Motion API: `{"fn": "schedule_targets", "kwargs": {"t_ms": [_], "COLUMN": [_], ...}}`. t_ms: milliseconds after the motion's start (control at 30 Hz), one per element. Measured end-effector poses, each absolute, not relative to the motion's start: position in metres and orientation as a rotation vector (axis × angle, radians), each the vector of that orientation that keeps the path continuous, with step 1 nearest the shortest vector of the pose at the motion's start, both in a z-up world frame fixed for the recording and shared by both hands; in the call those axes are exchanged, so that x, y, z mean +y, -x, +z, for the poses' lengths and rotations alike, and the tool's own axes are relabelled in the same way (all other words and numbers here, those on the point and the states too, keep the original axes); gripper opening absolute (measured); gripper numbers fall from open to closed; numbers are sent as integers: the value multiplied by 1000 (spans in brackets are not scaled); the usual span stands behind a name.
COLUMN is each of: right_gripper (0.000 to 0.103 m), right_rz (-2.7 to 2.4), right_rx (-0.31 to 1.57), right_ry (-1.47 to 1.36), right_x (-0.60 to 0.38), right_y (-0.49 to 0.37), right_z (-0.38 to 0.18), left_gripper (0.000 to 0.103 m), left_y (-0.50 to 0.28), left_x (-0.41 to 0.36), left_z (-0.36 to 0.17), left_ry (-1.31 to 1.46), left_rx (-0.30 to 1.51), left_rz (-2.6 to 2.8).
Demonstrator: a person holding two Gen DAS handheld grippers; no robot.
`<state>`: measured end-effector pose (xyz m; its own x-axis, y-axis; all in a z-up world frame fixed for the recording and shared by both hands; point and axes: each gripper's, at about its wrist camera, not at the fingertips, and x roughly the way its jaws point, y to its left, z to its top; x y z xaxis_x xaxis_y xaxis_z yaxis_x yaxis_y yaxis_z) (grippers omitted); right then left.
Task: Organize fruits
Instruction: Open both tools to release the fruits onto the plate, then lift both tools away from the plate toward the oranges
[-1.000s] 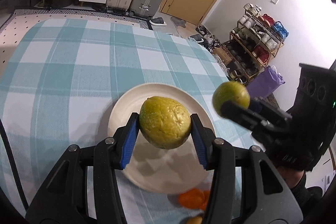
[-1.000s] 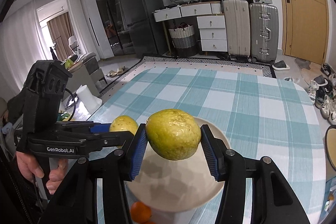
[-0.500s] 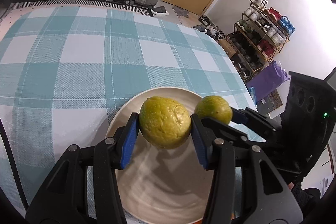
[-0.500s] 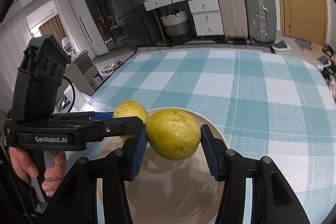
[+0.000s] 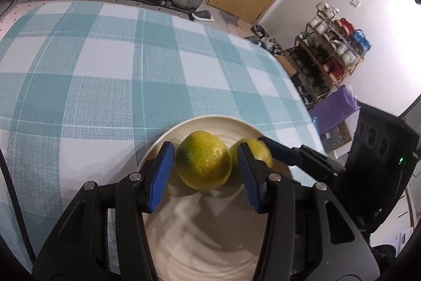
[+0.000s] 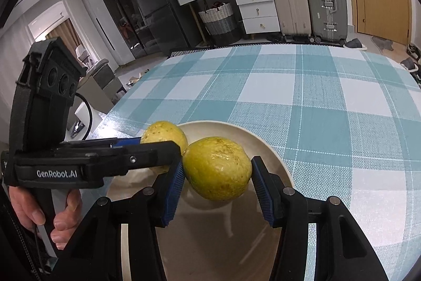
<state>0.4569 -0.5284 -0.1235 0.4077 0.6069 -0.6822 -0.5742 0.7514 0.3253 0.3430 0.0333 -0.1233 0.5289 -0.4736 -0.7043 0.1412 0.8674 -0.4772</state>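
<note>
Two yellow-green fruits rest side by side on a cream plate [image 5: 210,241]. In the left wrist view, one fruit [image 5: 204,161] sits between the blue pads of my left gripper [image 5: 205,175], which stands open with small gaps on both sides. The second fruit [image 5: 259,152] lies just right, partly hidden by my right finger. In the right wrist view, my right gripper [image 6: 217,183] is open around the nearer fruit [image 6: 217,171], with a gap at the right pad. The other fruit [image 6: 164,136] lies behind the left gripper's fingers. The plate [image 6: 273,149] sits near the table's front.
The table has a teal and white checked cloth [image 5: 105,70], also in the right wrist view [image 6: 315,96]. Suitcases and drawers stand beyond the far edge. A shoe rack [image 5: 329,49] stands right of the table. A hand [image 6: 39,212] holds the left gripper's handle.
Both grippers came down onto the plate with their fruits and opened. The fruits now rest on the plate, touching or nearly touching each other.
</note>
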Motion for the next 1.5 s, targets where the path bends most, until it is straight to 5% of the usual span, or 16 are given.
{"fn": "schedule_targets", "kwargs": {"t_ms": [133,200,600,933,1133,1500], "right_gripper": [58,70,97,102,103,103], "right_rz": [761,744,680,667,680,709], "right_rx": [839,812,679,652,615,581], "right_ry": [-42,-26,-43,-74,-94,-114], "right_x": [-530,-531,-560,-577,-586,-595], "right_y": [-452,-449,-414,-377,-352,-310], "right_z": [-116,-110,-68,-55,-43,-35], "left_gripper": [48,51,80,85,102,102], "left_y": [-338,-333,-281,-230,-201,-161], "left_x": [34,37,44,36,34,28], "left_z": [-109,-103,-70,-46,-38,-40], "left_ry": [357,358,273,192,183,160], "left_rx": [918,910,851,794,757,748], "left_rz": [-366,-356,-232,-170,-138,-119]}}
